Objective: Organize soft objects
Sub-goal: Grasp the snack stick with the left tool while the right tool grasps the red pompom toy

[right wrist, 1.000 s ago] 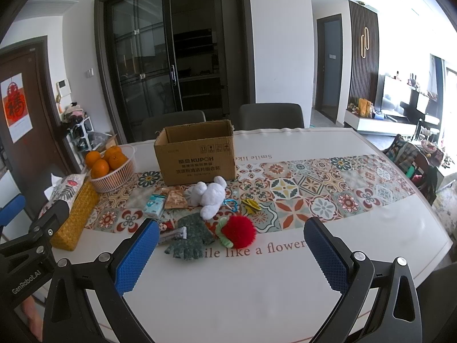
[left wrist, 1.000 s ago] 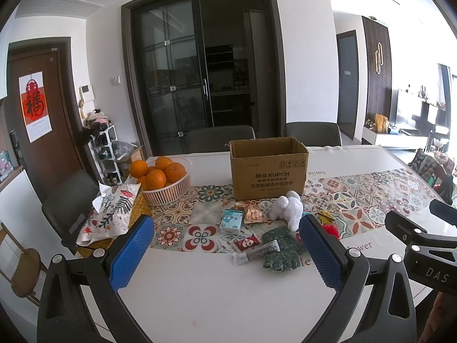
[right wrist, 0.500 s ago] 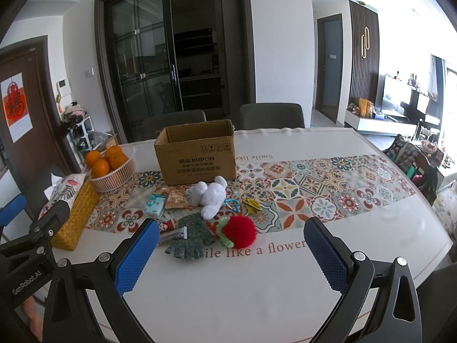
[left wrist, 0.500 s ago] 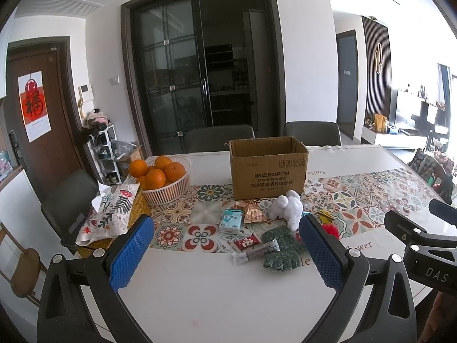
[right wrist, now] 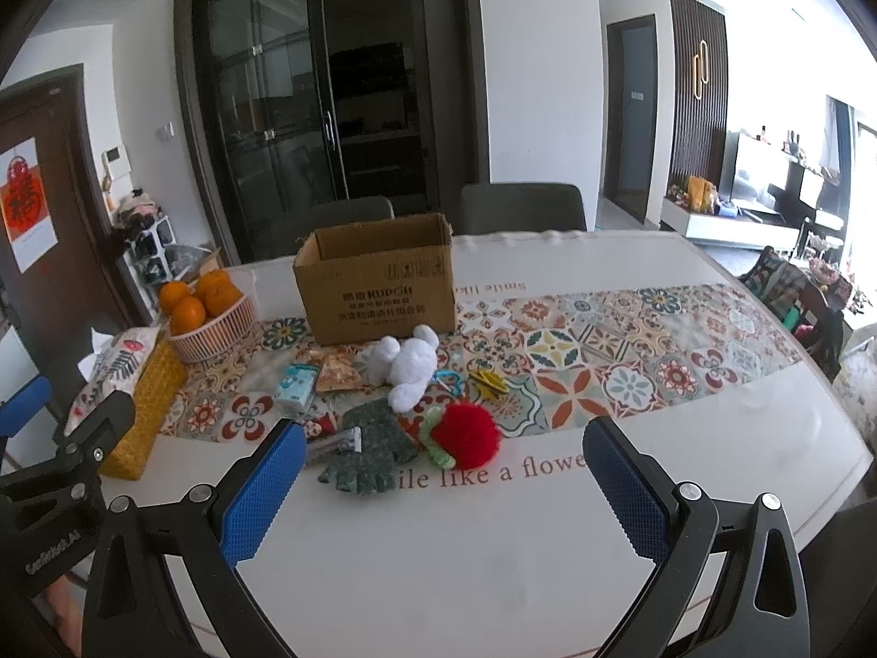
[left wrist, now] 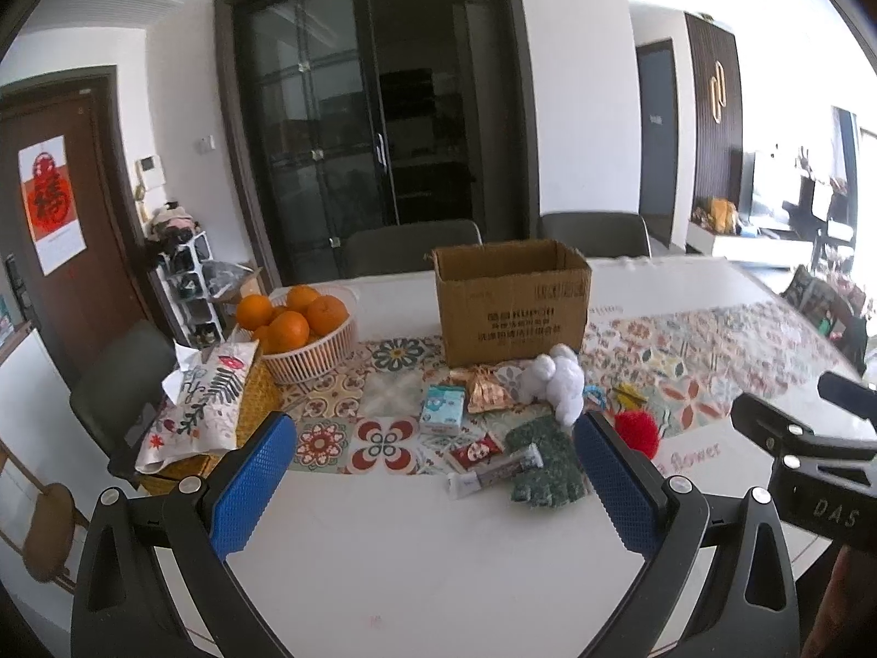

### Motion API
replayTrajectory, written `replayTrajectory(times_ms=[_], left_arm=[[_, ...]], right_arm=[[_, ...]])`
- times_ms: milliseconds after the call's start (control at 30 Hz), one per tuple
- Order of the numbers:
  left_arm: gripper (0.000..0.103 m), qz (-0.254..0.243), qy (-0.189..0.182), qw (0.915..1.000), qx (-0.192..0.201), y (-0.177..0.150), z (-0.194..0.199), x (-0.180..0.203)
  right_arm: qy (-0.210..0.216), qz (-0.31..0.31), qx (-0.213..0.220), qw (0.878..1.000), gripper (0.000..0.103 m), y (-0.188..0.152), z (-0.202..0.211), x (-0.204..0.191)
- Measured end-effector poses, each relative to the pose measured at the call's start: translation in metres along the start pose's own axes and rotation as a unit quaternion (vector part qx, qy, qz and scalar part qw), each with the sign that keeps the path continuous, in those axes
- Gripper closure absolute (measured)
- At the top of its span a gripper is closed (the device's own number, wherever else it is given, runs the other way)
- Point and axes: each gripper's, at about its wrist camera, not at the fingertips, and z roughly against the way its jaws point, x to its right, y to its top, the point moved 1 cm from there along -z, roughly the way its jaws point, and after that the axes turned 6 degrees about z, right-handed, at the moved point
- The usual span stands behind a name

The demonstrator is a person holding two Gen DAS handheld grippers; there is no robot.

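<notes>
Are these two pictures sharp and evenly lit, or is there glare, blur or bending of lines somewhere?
Left wrist view: slightly soft, the print on the cardboard box smeared; the right side is washed out by daylight; door frames bow from the fisheye. Right wrist view: sharper, the box print more legible; the window area at right is blown out, and the table edge curves.

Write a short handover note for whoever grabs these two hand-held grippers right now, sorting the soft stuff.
Left hand-held gripper: open, holding nothing, above the table's near edge.
Right hand-held gripper: open, holding nothing, likewise short of the pile.
Soft things all on the table: white plush toy just in front of the cardboard box, green knit glove, red pom-pom beside the glove.
Done: nothing moved, judging by this.
Left: all three, probably into the box.
</notes>
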Motion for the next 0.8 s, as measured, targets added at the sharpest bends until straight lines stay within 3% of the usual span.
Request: replayTrajectory(times_ms=[433, 700, 800], left_arm=[[0.009, -0.086, -0.041, 0.9935, -0.062, -0.023, -0.056, -0.01], [0.021, -0.177, -0.035, 0.9819, -0.06, -0.034, -0.098, 0.012], [0.025, -0.201, -0.033, 0.9758, -0.079, -0.039, -0.119, 0.02]], right_arm=[[0.01, -0.032, -0.08, 0.996, 0.001, -0.028, -0.058, -0.012], [-0.003, 0.009, -0.078, 0.997, 0.001, -0.022, -0.096, -0.01], [0.008, 0.006, -0.076, 0.997, 0.001, -0.021, -0.113, -0.006]])
